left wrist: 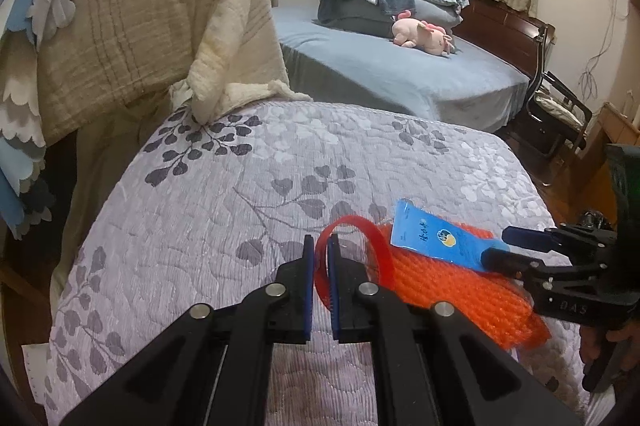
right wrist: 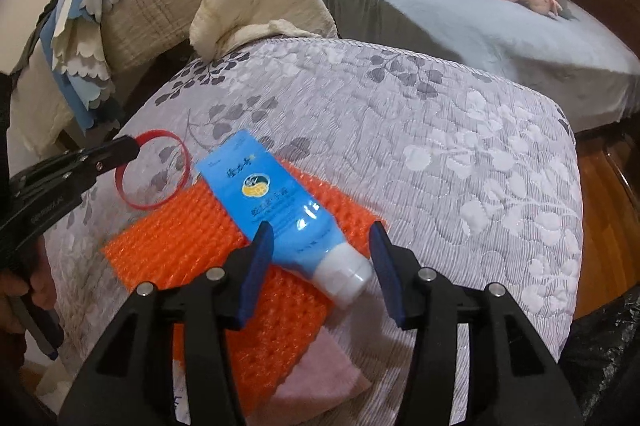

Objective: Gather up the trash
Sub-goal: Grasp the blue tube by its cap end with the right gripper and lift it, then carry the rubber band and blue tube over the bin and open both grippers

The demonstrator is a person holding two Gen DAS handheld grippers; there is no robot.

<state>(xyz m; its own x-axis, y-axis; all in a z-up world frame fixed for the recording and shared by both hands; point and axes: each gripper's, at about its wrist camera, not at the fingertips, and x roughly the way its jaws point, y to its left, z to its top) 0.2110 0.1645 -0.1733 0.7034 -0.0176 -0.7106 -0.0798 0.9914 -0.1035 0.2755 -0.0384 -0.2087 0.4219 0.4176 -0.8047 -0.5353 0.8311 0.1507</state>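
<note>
Now, on the near grey leaf-patterned quilt [right wrist: 440,146] nothing looks collected yet: an orange mesh bag [right wrist: 224,250] lies flat with a blue cream tube [right wrist: 280,206] on top of it and a pink cloth [right wrist: 320,378] just beside its near edge. The left gripper [left wrist: 320,258] has its fingers together, clamped on the bag's red loop handle [left wrist: 360,238]. The right gripper [right wrist: 320,258] stands with fingers apart around the tube's white cap, not pressing it, so I judge everything is still to be taken away.

The blue tube [right wrist: 280,204] carries dark printed characters around a round yellow-and-dark logo, too blurred to read; raised letters on the right gripper [left wrist: 506,248] body look like "DAS"
</note>
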